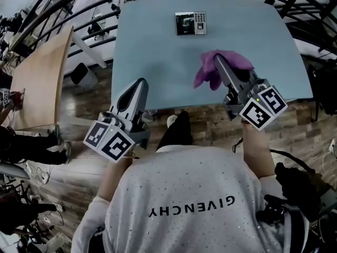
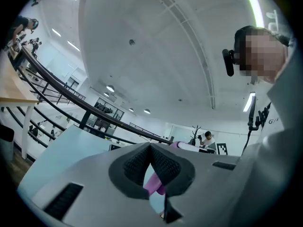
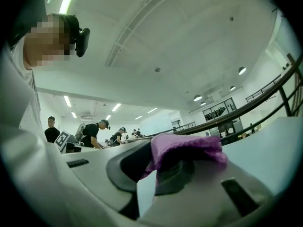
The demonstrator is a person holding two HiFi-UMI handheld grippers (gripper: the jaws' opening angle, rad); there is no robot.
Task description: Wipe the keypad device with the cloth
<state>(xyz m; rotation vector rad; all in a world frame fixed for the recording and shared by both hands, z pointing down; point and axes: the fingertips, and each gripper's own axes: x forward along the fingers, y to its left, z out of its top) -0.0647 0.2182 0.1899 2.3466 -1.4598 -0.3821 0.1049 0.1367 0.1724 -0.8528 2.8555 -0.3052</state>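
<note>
The keypad device (image 1: 190,23), a small silver box with a dark screen and a key grid, lies flat at the far middle of the pale blue table (image 1: 158,51). A purple cloth (image 1: 218,67) hangs bunched from my right gripper (image 1: 218,62), which is shut on it above the table's near right part, well short of the device. In the right gripper view the cloth (image 3: 185,148) drapes over the jaws. My left gripper (image 1: 139,84) hovers at the table's near left edge, its jaws meeting at the tips with nothing held (image 2: 150,147).
A wooden table (image 1: 39,83) stands to the left, with wood floor between. Black railings (image 1: 63,4) run behind the blue table. The person's leg and shoe (image 1: 176,125) are at the table's near edge. Other people work at distant desks (image 3: 97,131).
</note>
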